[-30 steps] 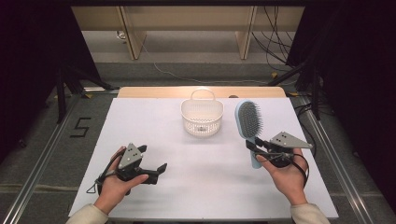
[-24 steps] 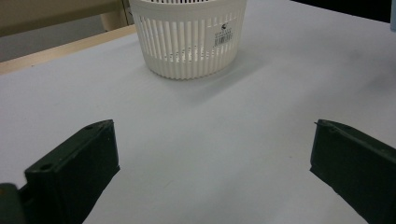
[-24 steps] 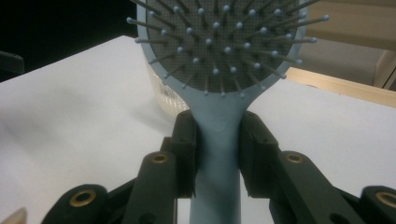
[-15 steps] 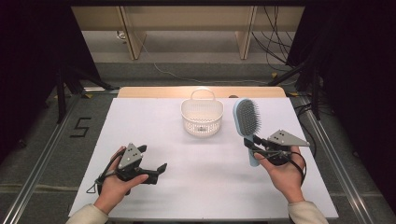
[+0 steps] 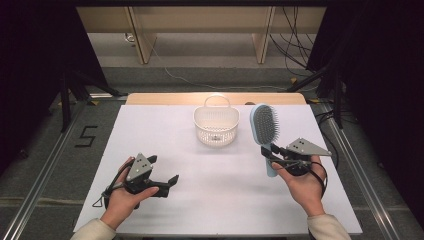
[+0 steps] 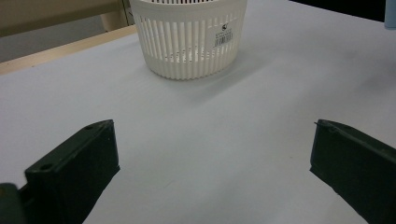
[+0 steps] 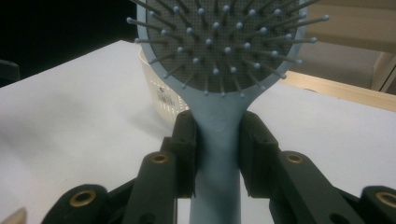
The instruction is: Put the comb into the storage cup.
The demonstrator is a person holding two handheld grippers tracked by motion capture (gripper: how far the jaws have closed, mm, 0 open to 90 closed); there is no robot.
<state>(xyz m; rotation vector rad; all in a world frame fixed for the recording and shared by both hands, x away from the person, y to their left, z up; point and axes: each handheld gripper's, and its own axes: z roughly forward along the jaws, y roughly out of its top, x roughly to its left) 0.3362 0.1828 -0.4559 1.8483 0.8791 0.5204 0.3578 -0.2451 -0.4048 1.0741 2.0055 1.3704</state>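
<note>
**Hairbrush clamped by the handle, head pointing at 12 o'clock**

So the right gripper (image 5: 272, 156) has its jaws closed on the handle of the light blue hairbrush (image 5: 263, 125), just under where the handle widens into the head. In the right gripper view you can see both jaws pressing the handle from either side, bristles facing the camera. From the high view the brush's long axis runs roughly 12 to 6 o'clock, head at the 12 end, handle tail poking out toward 6. It sits over the right half of the counter (image 5: 165, 135), at about 3 o'clock from the white basket (image 5: 216, 126) and just beside it.

Left gripper (image 5: 165, 175) is down at 7 o'clock on the counter, jaws wide apart with nothing between them, aimed at the basket.

Writing-wise: the basket has a small barcode sticker (image 6: 224, 35) on its slatted wall, print too small to read. On the floor to the left of the counter there's a "5" (image 5: 86, 136).

Room to move: plenty of bare white counter between the two grippers and in front of the basket. The basket is near the far edge, where a wooden strip (image 5: 165, 98) runs along.
</note>
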